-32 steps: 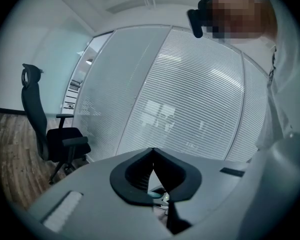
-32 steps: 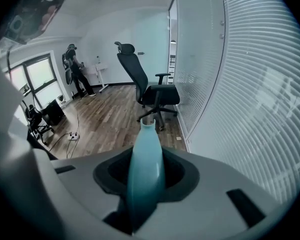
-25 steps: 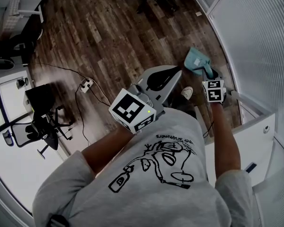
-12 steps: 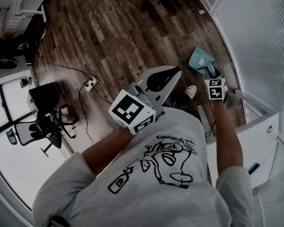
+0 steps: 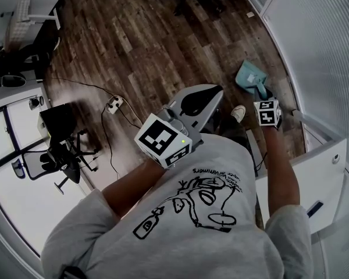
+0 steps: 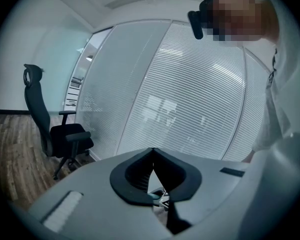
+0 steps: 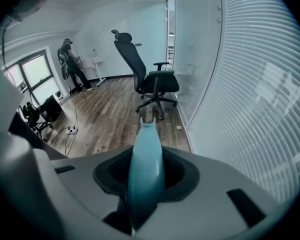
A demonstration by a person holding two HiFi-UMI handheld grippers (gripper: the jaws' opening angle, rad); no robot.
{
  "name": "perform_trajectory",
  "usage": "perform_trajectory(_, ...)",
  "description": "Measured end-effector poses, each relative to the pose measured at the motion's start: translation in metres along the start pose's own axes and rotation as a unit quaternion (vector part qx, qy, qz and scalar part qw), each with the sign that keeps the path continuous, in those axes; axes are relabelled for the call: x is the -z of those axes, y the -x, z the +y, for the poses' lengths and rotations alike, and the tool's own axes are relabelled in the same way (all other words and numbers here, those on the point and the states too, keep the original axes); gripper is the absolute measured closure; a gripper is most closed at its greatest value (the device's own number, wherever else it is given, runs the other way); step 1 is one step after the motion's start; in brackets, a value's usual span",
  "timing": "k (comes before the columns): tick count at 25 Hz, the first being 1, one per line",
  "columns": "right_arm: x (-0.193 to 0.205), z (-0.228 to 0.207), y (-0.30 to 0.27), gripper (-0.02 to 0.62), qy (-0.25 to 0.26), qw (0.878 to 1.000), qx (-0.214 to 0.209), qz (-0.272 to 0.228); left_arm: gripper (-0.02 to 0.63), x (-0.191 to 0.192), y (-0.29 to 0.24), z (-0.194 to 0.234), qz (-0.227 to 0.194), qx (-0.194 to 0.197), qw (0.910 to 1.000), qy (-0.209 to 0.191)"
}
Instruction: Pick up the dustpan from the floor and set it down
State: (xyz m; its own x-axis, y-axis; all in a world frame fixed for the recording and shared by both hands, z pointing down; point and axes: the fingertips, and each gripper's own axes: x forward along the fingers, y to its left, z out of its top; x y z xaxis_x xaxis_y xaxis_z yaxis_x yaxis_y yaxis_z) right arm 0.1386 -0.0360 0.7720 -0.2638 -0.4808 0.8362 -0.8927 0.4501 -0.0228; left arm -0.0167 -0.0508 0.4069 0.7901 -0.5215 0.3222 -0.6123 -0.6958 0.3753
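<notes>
The teal dustpan (image 5: 248, 76) is over the wooden floor beside the blind-covered glass wall (image 5: 314, 45), pan end pointing away from me. My right gripper (image 5: 261, 93) points steeply down and is shut on the dustpan's handle. In the right gripper view the teal handle (image 7: 146, 159) runs up between the black pads (image 7: 172, 171). I cannot tell whether the pan touches the floor. My left gripper (image 5: 217, 90) hovers to the left of it, close to level and holding nothing. Its jaw tips meet in the left gripper view (image 6: 153, 152).
A black office chair (image 7: 150, 81) stands by the glass wall ahead of the dustpan. A power strip (image 5: 114, 103) and its cable lie on the floor at left, near another chair (image 5: 58, 156). A white cabinet (image 5: 323, 167) is at my right, and my shoe (image 5: 238, 113) is below the dustpan. A person (image 7: 70, 59) stands far off.
My right gripper has sunk a little toward the floor with the dustpan still in its grip. The left gripper has stayed where it was.
</notes>
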Motion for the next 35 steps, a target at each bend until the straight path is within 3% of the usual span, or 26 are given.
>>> perform_trajectory(35, 0.063, 0.076, -0.003, 0.477, -0.020, 0.997, -0.067, 0.038, 0.604, 0.006, 0.000, -0.010, 0.003, 0.008, 1.0000, -0.001)
